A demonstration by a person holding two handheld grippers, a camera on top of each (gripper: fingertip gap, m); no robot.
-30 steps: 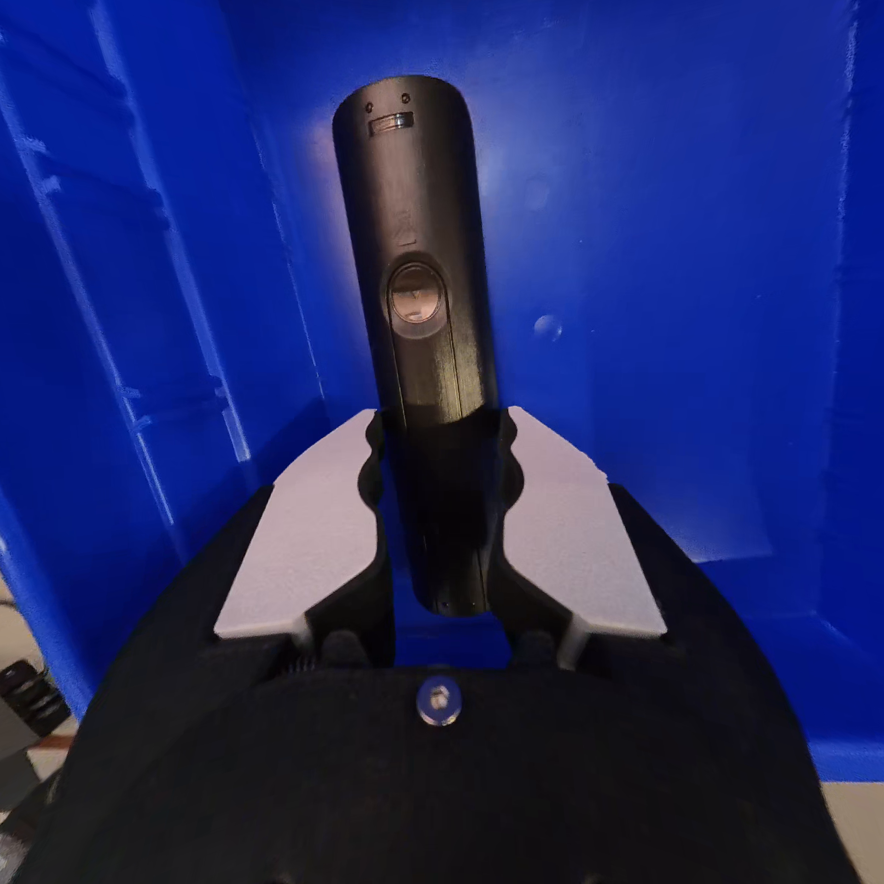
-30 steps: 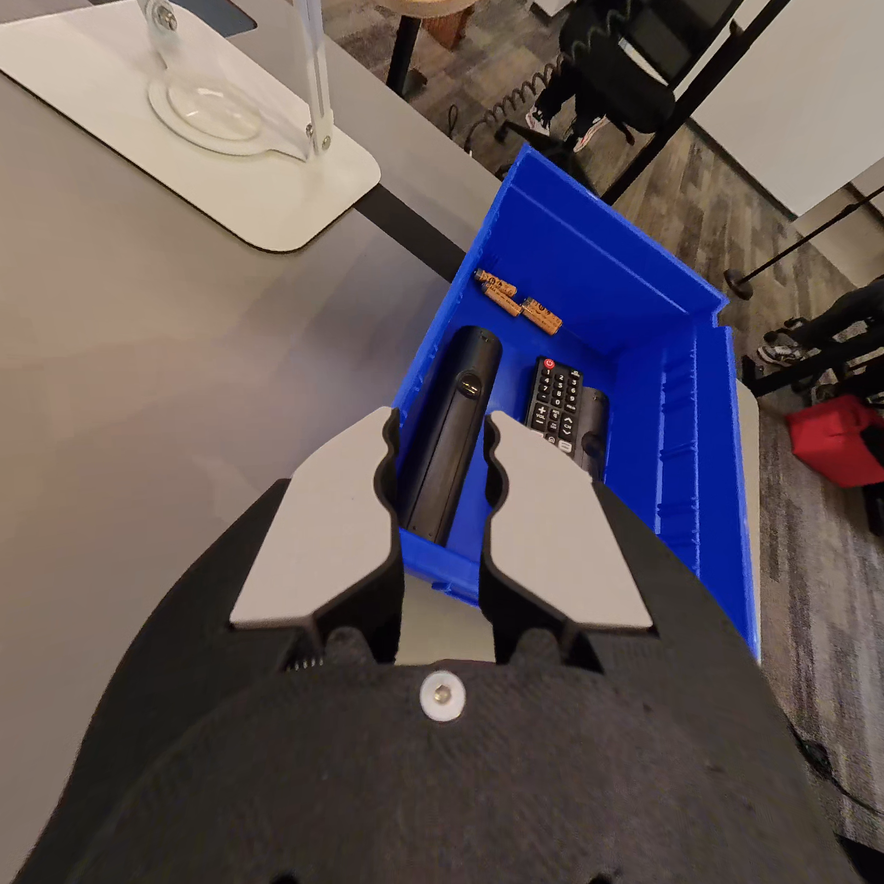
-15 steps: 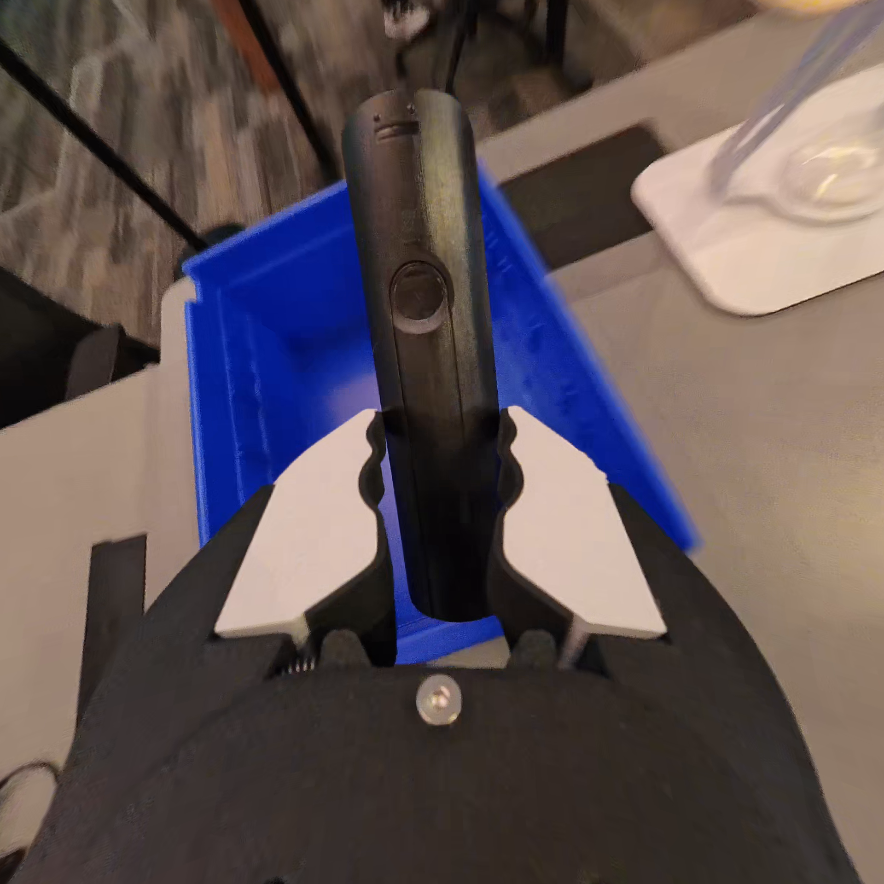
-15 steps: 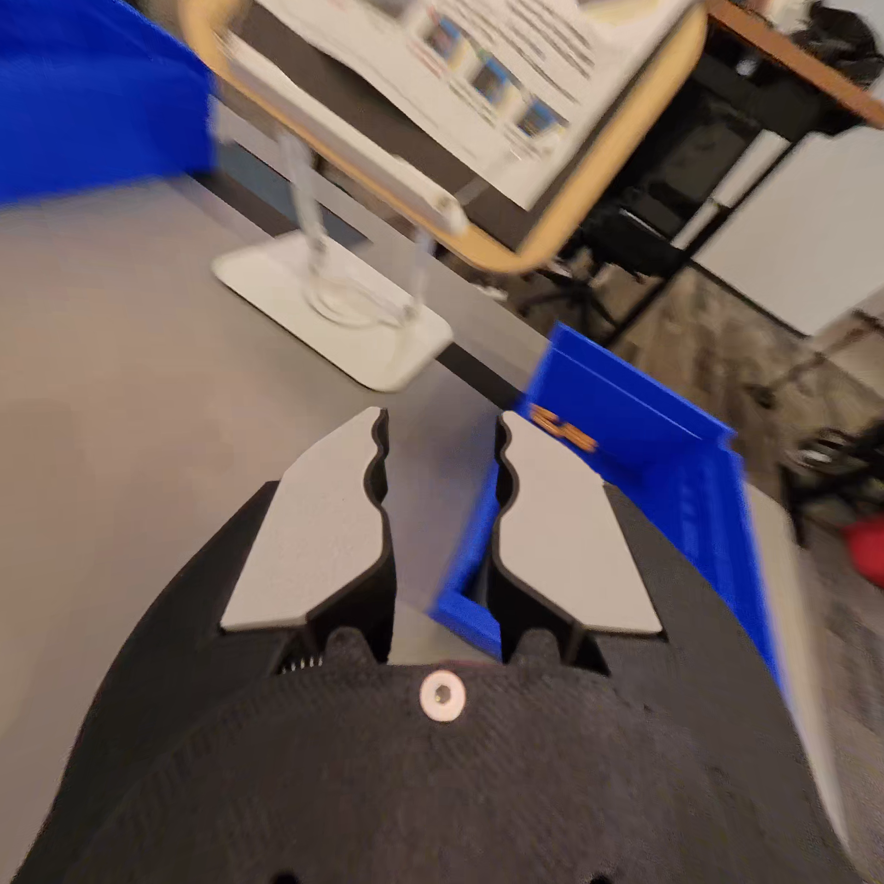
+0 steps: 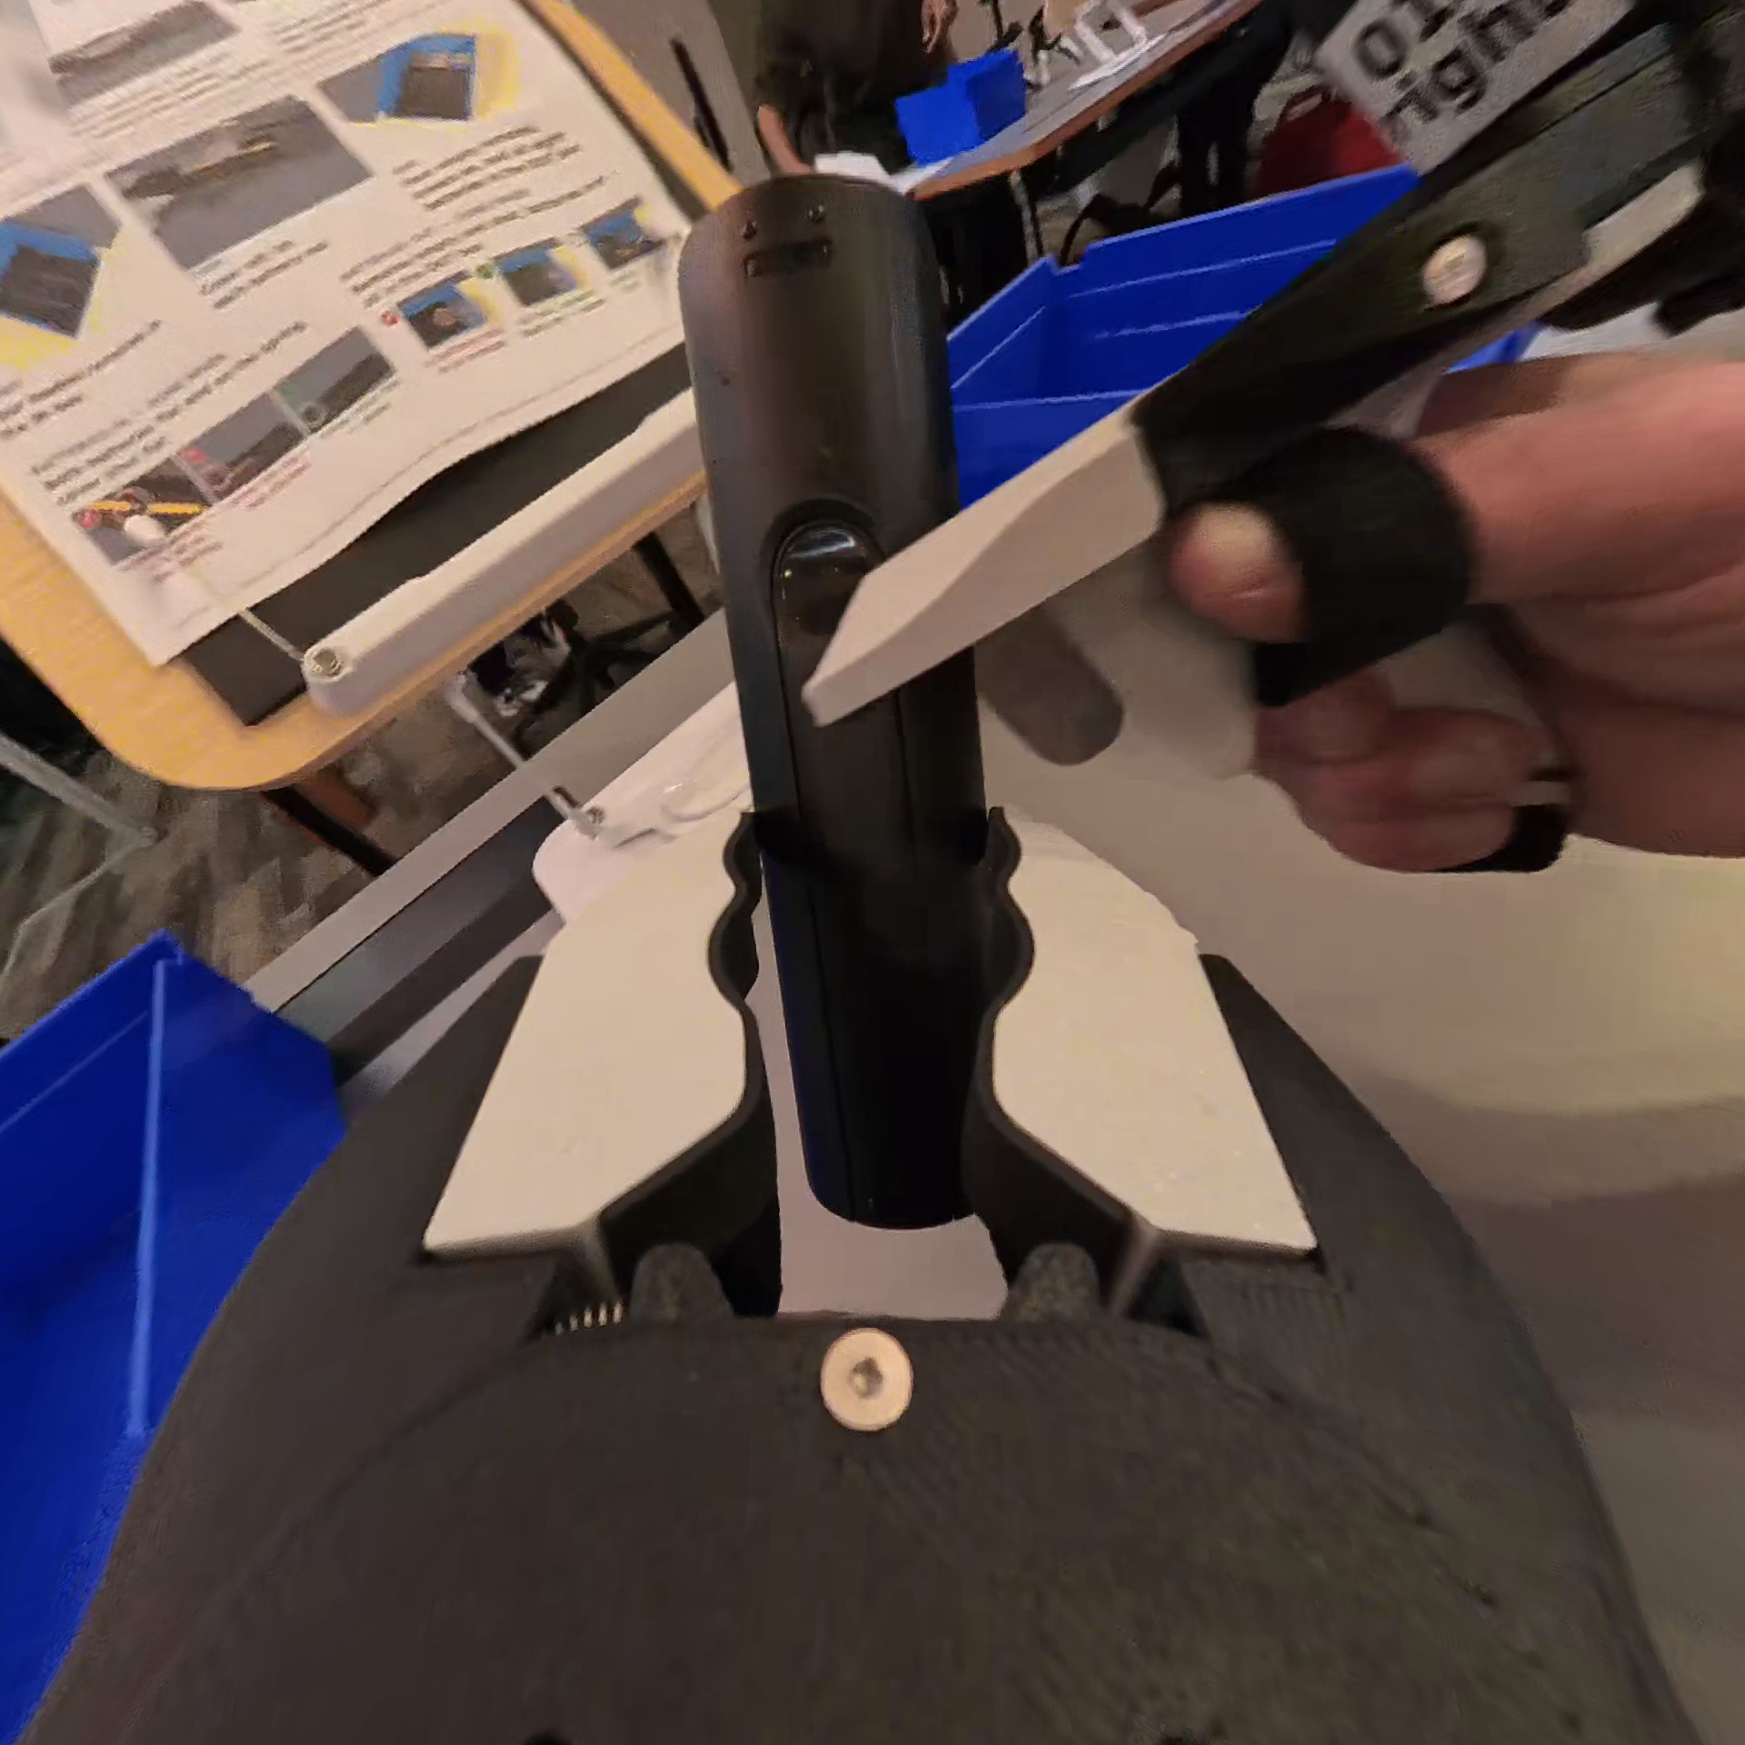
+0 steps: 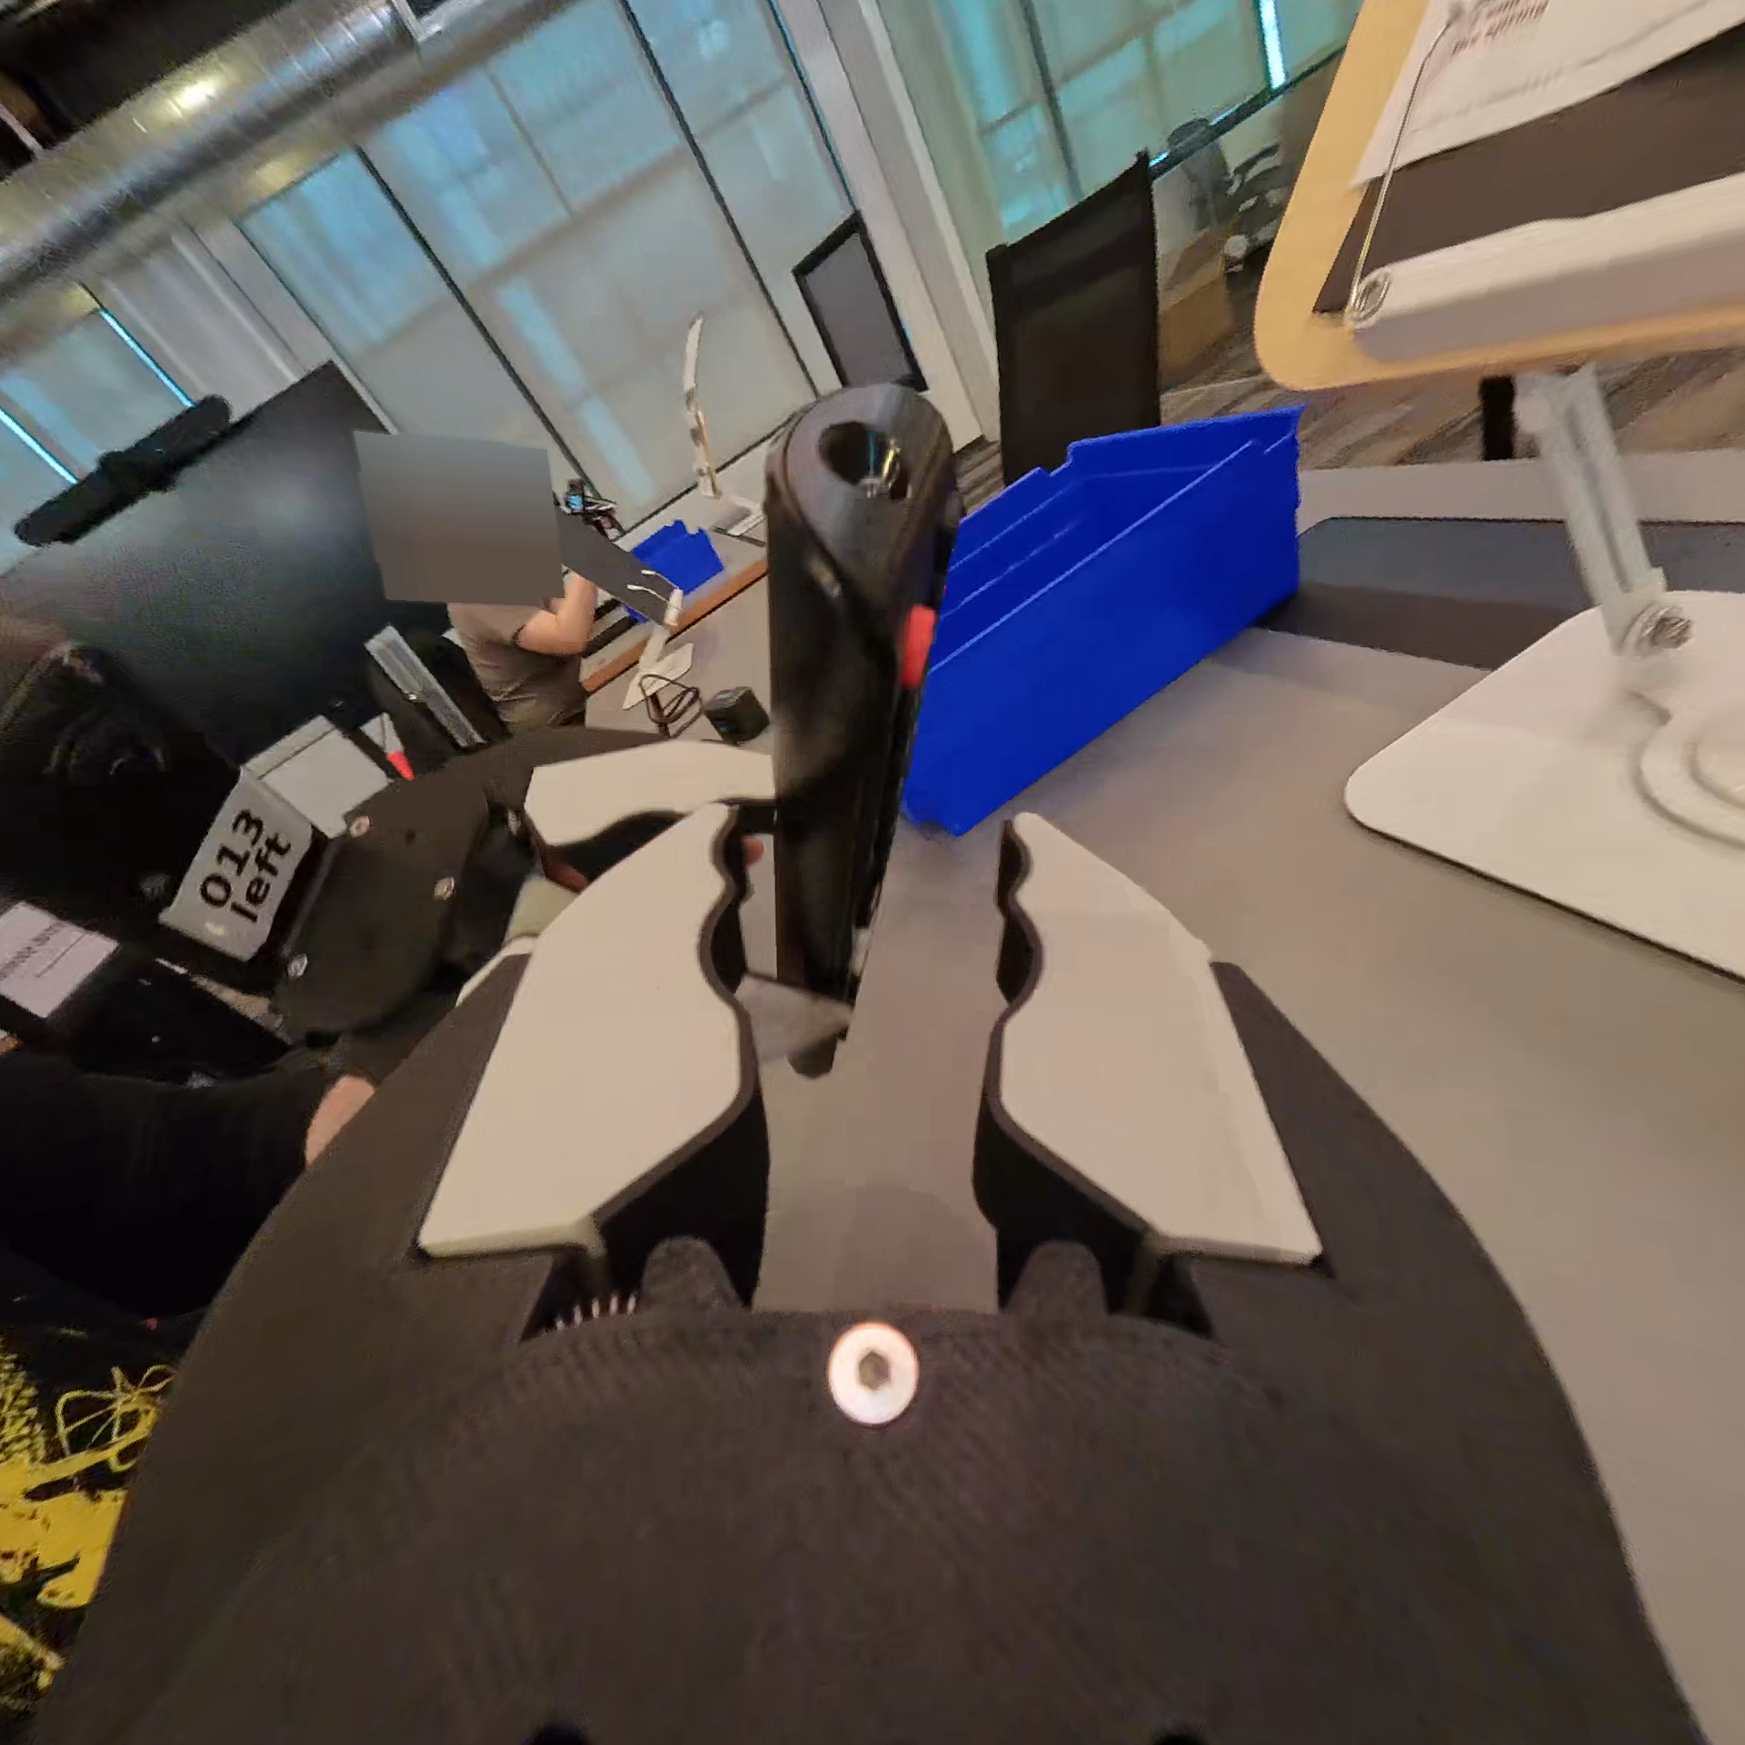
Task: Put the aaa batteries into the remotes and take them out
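Observation:
My left gripper [image 5: 873, 850] is shut on the lower part of a black remote [image 5: 821, 425] and holds it upright above the grey table, back side toward the camera. My right gripper [image 6: 869, 840] is open, and the remote [image 6: 840, 661] stands edge-on between its fingers, closer to the left one. In the left wrist view, one right finger [image 5: 982, 576] lies across the oval latch on the remote's back. A hand [image 5: 1558, 614] holds that gripper. A left finger [image 6: 642, 788] shows beside the remote. No batteries are in view.
A blue bin [image 6: 1086, 623] stands on the table [image 6: 1416, 1086] behind the remote, and another blue bin [image 5: 76, 1180] is at the lower left. A document stand with a printed sheet [image 5: 236, 283] has its white base [image 6: 1558, 803] on the right. A person [image 6: 519, 652] sits at a far desk. My two grippers' fingertips are within a few centimetres of each other.
My left gripper lifted the remote out of the blue bin and raised it over the table. My right gripper swung away from the bin and came to the remote, fingers either side.

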